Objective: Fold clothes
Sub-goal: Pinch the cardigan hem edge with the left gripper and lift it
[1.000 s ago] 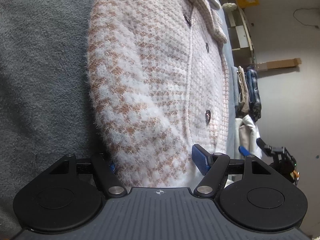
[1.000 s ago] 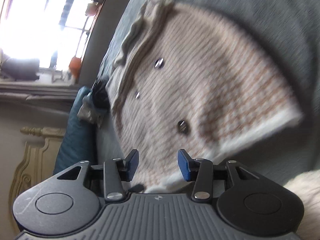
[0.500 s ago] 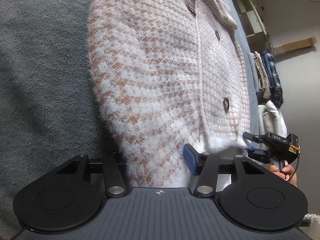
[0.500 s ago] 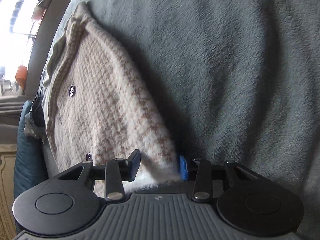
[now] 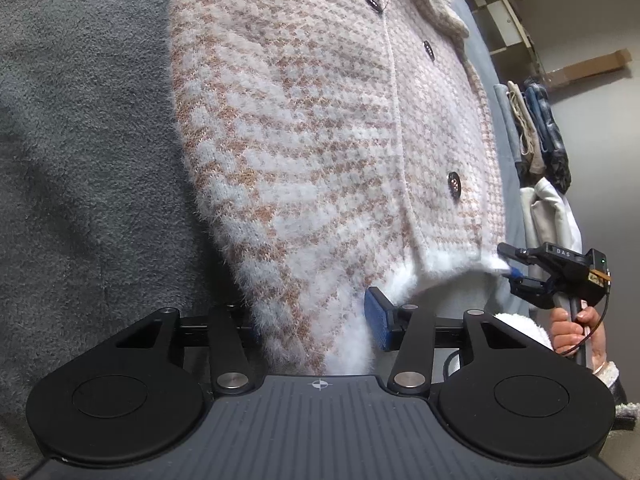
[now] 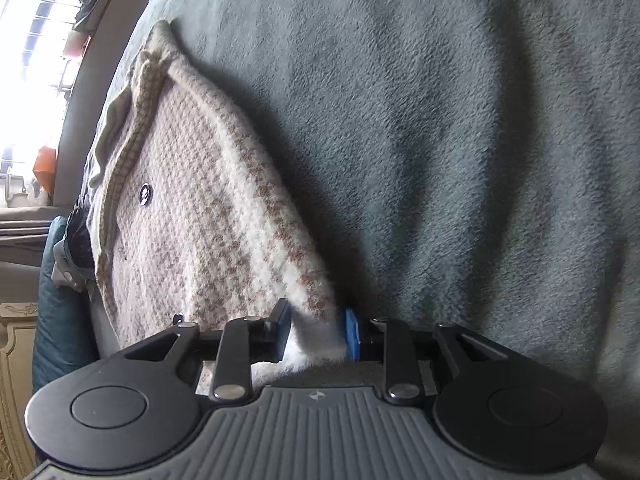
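Left wrist view: a fuzzy cream-and-tan houndstooth cardigan (image 5: 320,140) with dark buttons and white hem lies on the grey fleece blanket (image 5: 80,140). The left gripper (image 5: 316,320) pinches its folded lower edge, having just been closing.

Right wrist view: the right gripper (image 6: 316,336), jaws just closing, grips the cardigan's (image 6: 208,232) white hem corner.

A white-and-tan houndstooth cardigan (image 5: 320,140) is seen on a grey fleece blanket (image 5: 80,140); its buttons (image 5: 454,184) appear dark.
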`<move>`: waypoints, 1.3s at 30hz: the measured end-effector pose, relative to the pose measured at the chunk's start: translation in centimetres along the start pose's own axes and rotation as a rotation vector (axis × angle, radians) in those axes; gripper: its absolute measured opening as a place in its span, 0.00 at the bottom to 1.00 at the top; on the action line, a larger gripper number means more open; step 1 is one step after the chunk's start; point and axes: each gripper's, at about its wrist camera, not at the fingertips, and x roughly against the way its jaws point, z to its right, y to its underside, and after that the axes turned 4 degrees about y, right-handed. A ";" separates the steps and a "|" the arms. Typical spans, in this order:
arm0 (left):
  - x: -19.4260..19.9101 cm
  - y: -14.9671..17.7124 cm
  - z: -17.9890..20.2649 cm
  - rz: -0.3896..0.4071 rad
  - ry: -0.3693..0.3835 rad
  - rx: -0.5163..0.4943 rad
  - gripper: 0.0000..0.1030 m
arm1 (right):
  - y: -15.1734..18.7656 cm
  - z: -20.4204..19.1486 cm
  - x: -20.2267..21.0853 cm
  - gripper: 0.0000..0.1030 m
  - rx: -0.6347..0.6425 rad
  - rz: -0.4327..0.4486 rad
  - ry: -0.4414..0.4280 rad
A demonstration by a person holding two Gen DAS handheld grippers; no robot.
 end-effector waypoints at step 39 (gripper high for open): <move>8.5 -7.6 3.3 0.302 0.244 -0.032 0.08 | -3.5 -15.0 5.9 0.07 0.372 0.216 -0.256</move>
